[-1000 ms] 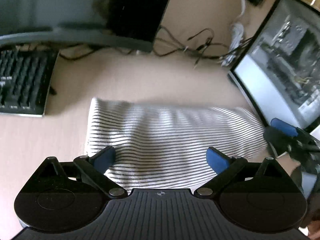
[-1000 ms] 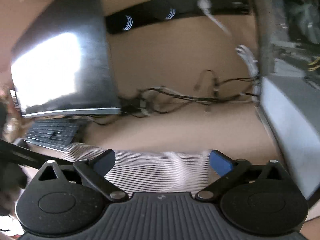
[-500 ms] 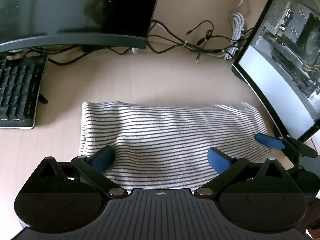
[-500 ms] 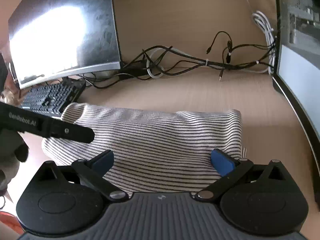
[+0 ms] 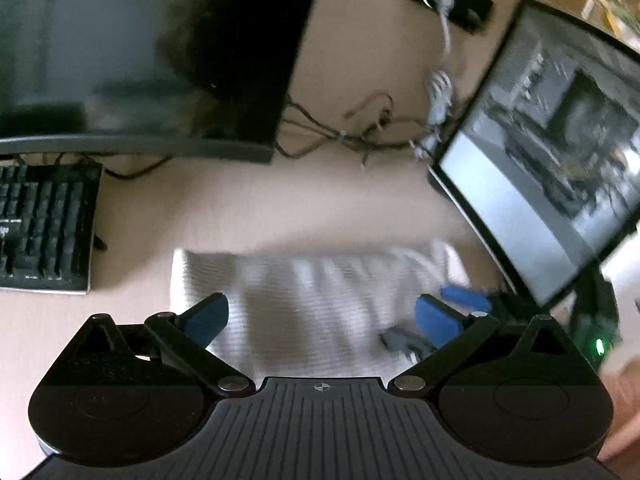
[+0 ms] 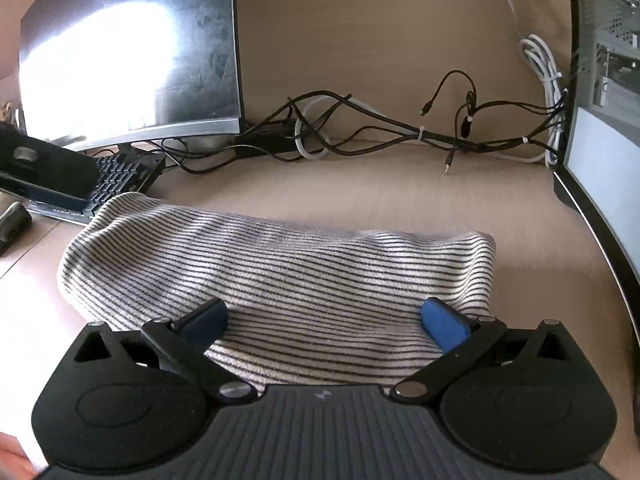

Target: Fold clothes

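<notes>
In the left wrist view, blurred: left gripper [image 5: 322, 316] spread wide, empty, above the striped garment [image 5: 304, 304] on the desk [image 5: 280, 208]. Right wrist view: right gripper [image 6: 324, 318] likewise wide, over the folded cloth. Probably between folds; next needs an edge pinch. Monitor [image 6: 128, 56], keyboard [image 5: 44, 228], cables [image 6: 400, 128] behind.

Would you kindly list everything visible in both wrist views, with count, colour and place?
Striped garment: one, white with dark stripes, folded on the desk, under both claws.
Desk: one, light wood.
Monitor: one, dark with glare, back left.
Keyboard: one, black, left, below the monitor.
Cables: a bundle, black and white, along the back.
Computer case: one, glass-sided, right.
Left claw: blue pads, open above the garment.
Right claw: blue pads, open above the garment.
</notes>
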Tool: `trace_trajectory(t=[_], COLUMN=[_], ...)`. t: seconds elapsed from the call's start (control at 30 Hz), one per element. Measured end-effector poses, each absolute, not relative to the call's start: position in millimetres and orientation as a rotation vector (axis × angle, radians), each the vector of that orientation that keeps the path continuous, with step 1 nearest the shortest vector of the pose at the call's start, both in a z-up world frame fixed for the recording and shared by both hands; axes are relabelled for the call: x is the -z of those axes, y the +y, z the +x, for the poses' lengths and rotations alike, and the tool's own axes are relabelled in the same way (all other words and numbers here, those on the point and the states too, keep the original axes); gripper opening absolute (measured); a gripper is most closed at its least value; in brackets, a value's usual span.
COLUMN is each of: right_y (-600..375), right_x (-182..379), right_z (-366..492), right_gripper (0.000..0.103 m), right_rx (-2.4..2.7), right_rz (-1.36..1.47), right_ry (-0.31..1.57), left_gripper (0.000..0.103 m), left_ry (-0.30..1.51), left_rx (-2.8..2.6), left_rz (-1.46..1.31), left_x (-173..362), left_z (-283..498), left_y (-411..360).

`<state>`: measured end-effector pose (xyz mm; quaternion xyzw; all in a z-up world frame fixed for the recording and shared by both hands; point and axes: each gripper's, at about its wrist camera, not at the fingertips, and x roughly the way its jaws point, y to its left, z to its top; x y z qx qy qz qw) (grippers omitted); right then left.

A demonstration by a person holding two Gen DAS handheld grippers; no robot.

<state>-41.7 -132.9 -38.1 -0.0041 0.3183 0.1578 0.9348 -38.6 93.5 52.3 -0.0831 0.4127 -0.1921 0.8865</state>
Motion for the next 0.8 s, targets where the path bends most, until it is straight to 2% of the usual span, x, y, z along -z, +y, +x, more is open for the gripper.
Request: trace_trajectory(t=[0.1, 0.67, 0.8], right_y=[-132.8, -146.8, -173.2], right_x=[36.4, 20.8, 33.8], right_z=[-43.1, -67.4, -49.3], right_gripper=[0.103, 0.103, 0.101], right_rx=[-0.32, -0.125, -0.154], right_rz=[-0.019, -0.117, 0.034], right_ry=[0.655, 0.564, 0.725], left_gripper=[0.102, 0.103, 0.103], left_ry=[0.948, 0.889, 0.884], left_rx=[0.375, 0.387, 0.38], left_rz=[-0.195, -0.035, -0.035], left_x=[-25.3, -1.0, 0.5], left_z=[-33.2, -27.5, -27.4], left_y=[92.7, 74.7, 74.5])
